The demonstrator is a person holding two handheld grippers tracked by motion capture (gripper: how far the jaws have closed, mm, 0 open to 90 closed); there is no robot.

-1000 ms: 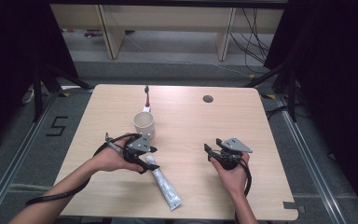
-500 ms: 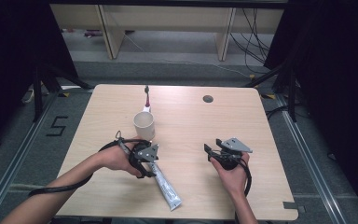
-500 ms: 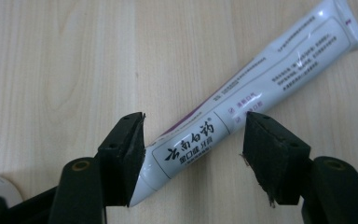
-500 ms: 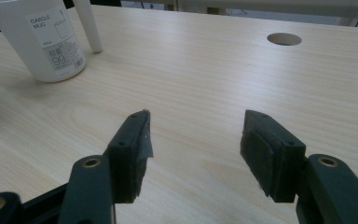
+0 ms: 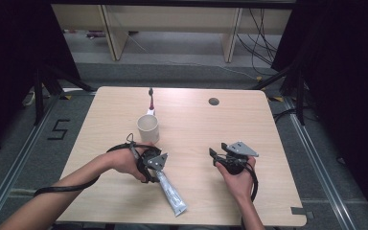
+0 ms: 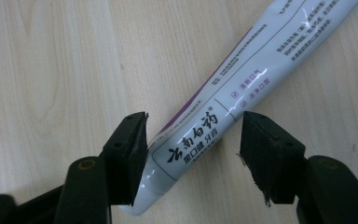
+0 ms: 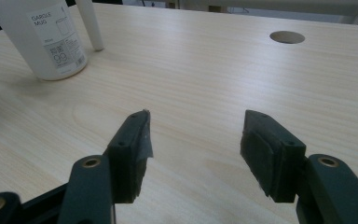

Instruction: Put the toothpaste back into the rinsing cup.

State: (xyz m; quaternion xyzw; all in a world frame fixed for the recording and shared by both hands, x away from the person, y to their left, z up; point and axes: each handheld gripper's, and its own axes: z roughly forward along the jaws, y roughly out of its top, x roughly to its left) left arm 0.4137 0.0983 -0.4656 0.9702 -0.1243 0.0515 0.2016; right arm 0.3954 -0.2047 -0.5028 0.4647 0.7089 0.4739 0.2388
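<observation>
Toothpaste tube [image 5: 170, 194], one of it, lies flat on the wooden counter [image 5: 268, 124] in the lower middle of the high view, running from its cap end at upper left down to its crimped end at lower right. The left claw [image 5: 157, 165] sits over the cap end; in the left gripper view its two black jaws stand wide apart with the tube [image 6: 223, 107] between them, one jaw touching or almost touching the tube's side, the other clear of it, so nothing is clamped. The right claw [image 5: 220, 153] rests right of centre in the high view, well apart from the tube, its jaws likewise spread and empty [image 7: 193, 140]. One white mug [image 5: 148, 129] stands upright above the left claw, and one toothbrush [image 5: 150, 100] lies just beyond it. One round hole [image 5: 213, 101] marks the counter's upper right.
</observation>
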